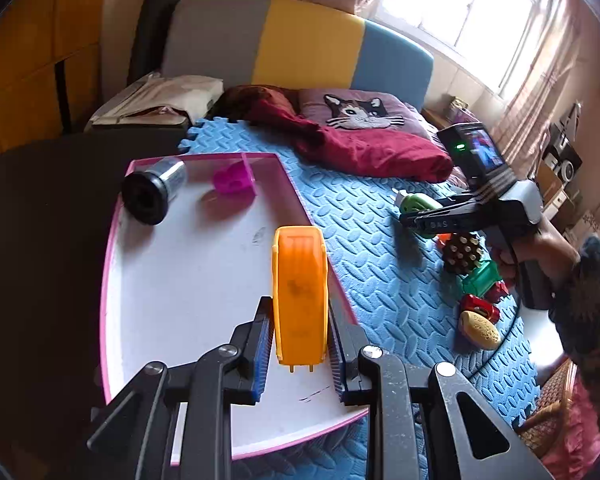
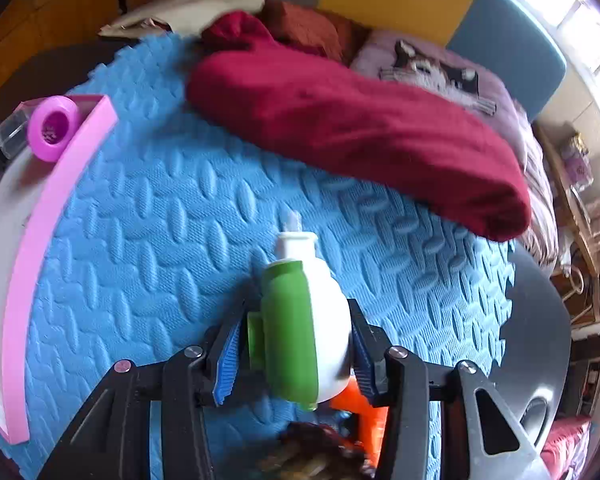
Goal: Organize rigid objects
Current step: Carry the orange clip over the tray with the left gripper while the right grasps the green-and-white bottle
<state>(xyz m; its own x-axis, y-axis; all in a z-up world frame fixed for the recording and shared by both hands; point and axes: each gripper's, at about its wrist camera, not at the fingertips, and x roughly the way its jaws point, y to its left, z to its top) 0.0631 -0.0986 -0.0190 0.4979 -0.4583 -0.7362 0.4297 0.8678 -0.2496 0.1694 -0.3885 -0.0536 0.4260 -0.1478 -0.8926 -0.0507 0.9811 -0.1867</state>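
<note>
Two tools grip: left tool (image 1: 300,344) orange piece (image 1: 300,296), right tool (image 2: 296,354) green-white toy (image 2: 304,328).

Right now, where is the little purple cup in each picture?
Left wrist view: purple cup lies at the far end of the pink-rimmed tray, right of the black-and-silver cylinder.
Right wrist view: purple cup sits at the far left edge.
Shared landmark: the tray's pink rim.
</note>
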